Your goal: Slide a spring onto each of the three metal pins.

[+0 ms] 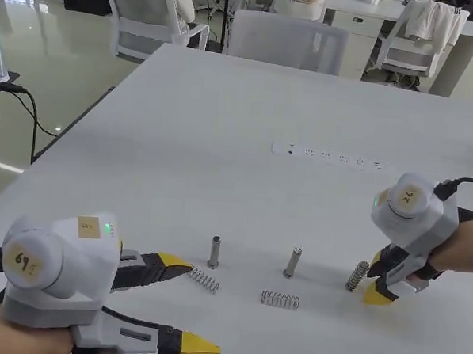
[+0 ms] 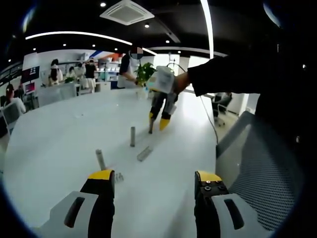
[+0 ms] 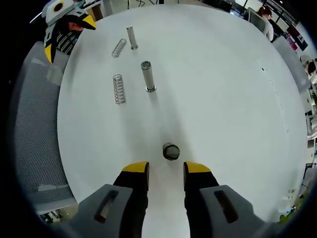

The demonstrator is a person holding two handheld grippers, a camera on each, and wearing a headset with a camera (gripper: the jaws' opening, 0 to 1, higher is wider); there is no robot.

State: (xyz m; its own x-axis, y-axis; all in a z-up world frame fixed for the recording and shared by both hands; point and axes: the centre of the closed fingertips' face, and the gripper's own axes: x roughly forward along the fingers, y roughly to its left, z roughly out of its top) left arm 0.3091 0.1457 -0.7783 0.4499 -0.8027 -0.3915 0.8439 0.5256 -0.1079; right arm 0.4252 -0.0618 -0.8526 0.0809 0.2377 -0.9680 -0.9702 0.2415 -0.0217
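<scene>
**One pin sprung, two springs loose**

A power strip [image 1: 325,156] lies upper centre on the table [image 1: 183,142], well apart from the work. Lower right, a spring-covered pin [image 1: 358,276] stands just beside the right gripper [image 1: 379,286], whose jaws are parted and empty. At lower centre are two bare pins [image 1: 214,252] [image 1: 293,262] and two loose springs [image 1: 204,279] [image 1: 280,300]. The left gripper [image 1: 194,306] gapes wide at lower left.

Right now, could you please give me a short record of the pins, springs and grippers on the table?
pins: left pin, middle pin, right pin, all upright on the table
fitted spring: appears to sit on the right pin
loose: left spring, middle spring, lying flat
left gripper: open, empty
right gripper: open, right pin just ahead of its tips
</scene>
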